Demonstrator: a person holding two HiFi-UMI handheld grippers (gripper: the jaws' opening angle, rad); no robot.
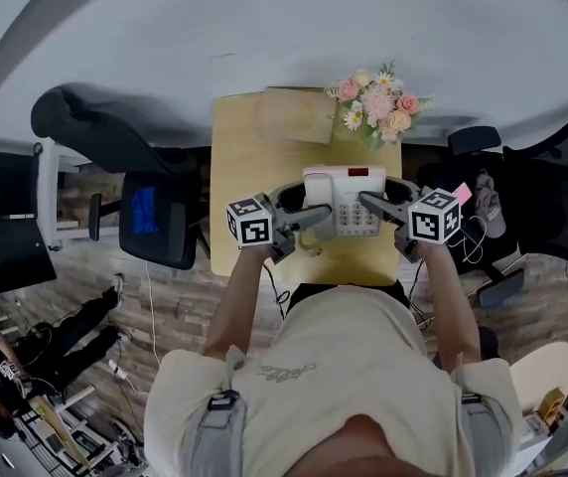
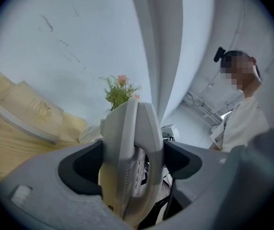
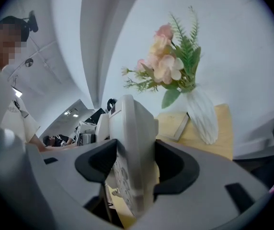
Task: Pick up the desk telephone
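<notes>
A white desk telephone [image 1: 342,198] with a red display strip and grey keypad is held over the small wooden table [image 1: 239,132]. My left gripper [image 1: 309,217] is shut on the phone's left side, where the handset [image 2: 132,162] lies between its jaws. My right gripper [image 1: 371,202] is shut on the phone's right edge [image 3: 134,162]. Both gripper views show the phone body pinched between the black pads, seen edge-on. The marker cubes [image 1: 250,221] [image 1: 434,215] sit at the near ends of the grippers.
A vase of pink and cream flowers [image 1: 378,105] stands at the table's far right corner. A pale book [image 1: 294,115] lies at the far middle. A black office chair [image 1: 155,217] stands left of the table. Bags and cables [image 1: 483,222] lie on the floor to the right.
</notes>
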